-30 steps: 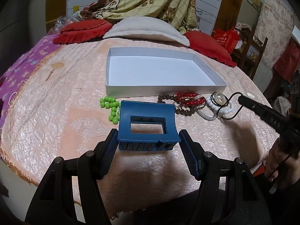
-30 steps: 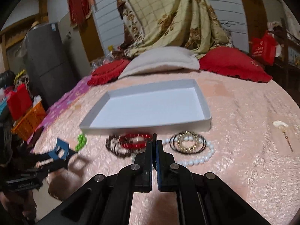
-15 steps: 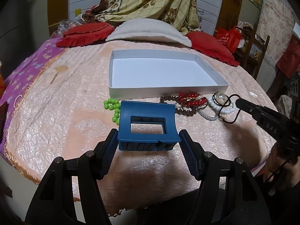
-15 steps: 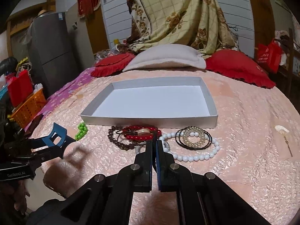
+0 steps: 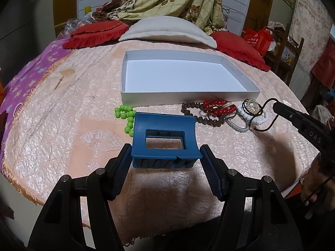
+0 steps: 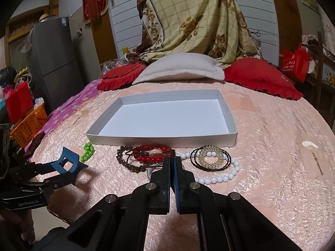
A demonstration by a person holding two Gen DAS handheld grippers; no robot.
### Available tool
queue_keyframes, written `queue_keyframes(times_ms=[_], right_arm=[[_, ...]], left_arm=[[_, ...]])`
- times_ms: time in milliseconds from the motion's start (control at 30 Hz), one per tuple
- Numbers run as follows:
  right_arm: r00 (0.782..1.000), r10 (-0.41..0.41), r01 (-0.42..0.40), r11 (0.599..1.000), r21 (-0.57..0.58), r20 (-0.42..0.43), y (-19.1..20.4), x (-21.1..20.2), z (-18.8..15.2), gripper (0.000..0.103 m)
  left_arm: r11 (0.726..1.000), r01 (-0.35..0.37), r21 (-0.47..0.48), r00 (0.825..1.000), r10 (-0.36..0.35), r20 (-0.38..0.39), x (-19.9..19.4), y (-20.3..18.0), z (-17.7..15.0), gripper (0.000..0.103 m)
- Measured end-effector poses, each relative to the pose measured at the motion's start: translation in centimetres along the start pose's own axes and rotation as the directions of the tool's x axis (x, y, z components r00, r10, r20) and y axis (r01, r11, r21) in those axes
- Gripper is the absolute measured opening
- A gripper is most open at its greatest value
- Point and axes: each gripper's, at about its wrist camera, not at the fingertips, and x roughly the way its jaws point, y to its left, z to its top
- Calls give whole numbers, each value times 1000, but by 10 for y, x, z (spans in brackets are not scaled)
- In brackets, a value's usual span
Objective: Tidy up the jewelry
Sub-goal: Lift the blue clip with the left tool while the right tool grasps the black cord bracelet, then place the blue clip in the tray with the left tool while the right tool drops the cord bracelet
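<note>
White box [image 5: 188, 93], frame centre — empty; nothing sorted yet. Left gripper [image 5: 165, 163] clamps blue hair clip [image 5: 164, 140]. Right gripper [image 6: 172, 165] closed, empty. Bracelets [image 6: 146, 156] lower centre — all outstanding.

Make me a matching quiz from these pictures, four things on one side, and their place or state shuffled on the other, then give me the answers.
Things:
1. blue hair claw
2. white tray
3. green bead bracelet
4. right gripper

States:
A. lying on the bedspread beside the tray's near left corner
B. fingers closed together, holding nothing
C. empty
D. clamped between the left gripper's fingers

Pairs: 1-D, 2-C, 3-A, 4-B
</note>
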Motion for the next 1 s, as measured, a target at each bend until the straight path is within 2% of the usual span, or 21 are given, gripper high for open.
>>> queue_keyframes(times_ms=[367,567,800,900,1000], right_arm=[[1000,3,-3,1000,4,13,-2,-2,2,3],[998,19,-23,999,49,65,-19,4,29,3],[991,54,-61,997,55,123,-31,23,73,3],[993,66,-74,994,81,100,-37,45,83,3],[992,99,-108,986,127,78,-41,64,85,3]], left_arm=[[1000,14,1,1000,-14,16,2,1,6,65],[1000,18,5,997,-18,74,7,6,35,65],[1000,14,-1,989,-14,144,26,16,86,65],[1000,25,-5,992,-24,126,53,20,105,66],[997,54,-49,995,-50,84,82,25,117,65]])
